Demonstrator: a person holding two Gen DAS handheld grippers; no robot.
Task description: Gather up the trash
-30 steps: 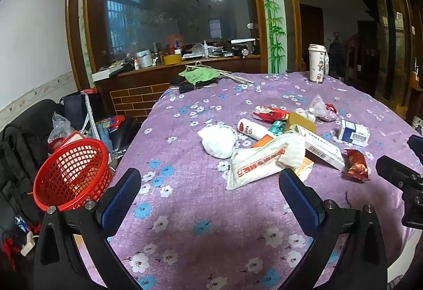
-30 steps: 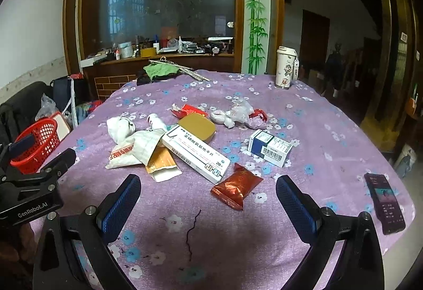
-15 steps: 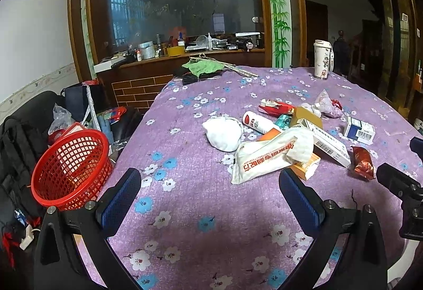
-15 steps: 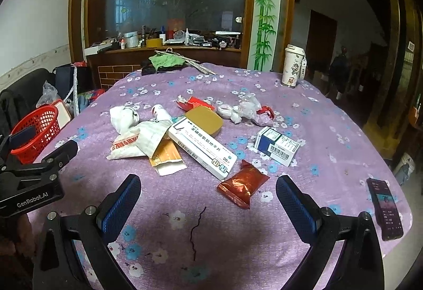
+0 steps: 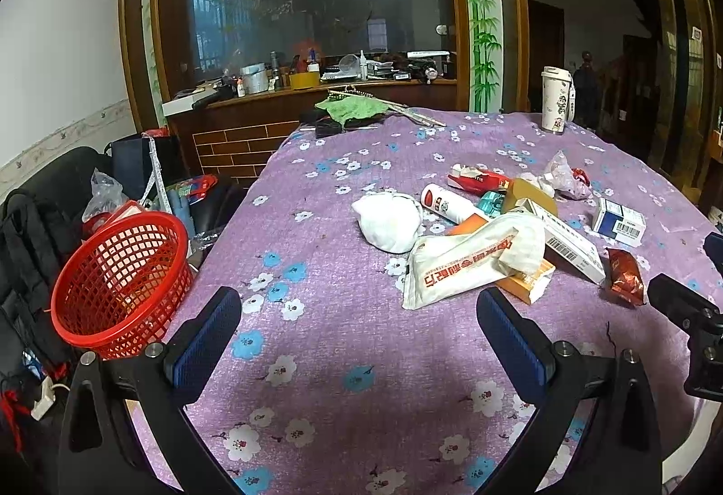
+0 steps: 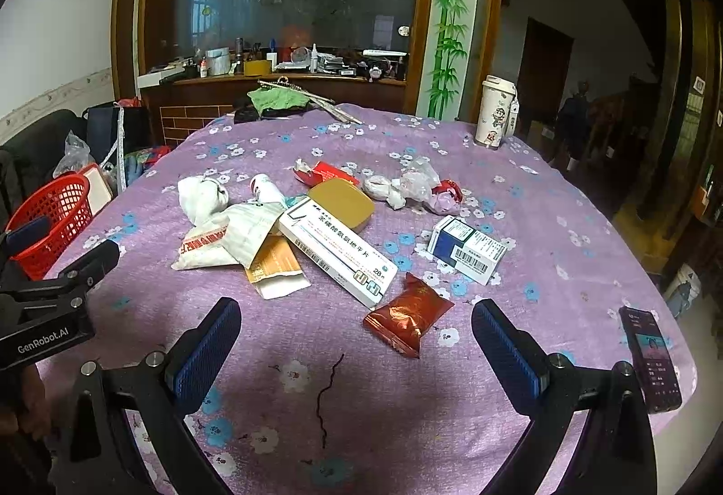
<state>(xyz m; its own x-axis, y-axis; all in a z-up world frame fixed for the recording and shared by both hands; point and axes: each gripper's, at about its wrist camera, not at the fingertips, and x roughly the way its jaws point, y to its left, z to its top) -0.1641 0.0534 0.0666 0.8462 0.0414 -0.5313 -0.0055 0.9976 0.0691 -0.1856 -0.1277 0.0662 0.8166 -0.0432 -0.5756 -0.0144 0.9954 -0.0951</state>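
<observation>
Purple floral tablecloth (image 6: 565,224) was covered in trash (image 6: 334,251); red basket (image 5: 122,273) looked empty (barely started); left gripper (image 5: 357,332) and right gripper (image 6: 357,341) gaped, holding nothing.

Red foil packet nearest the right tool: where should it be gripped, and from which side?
Likely across its narrow width, near the middle, coming down from above. The red foil packet lies flat and alone on the tablecloth, clear of the long white box, with the open right tool just before it.
</observation>
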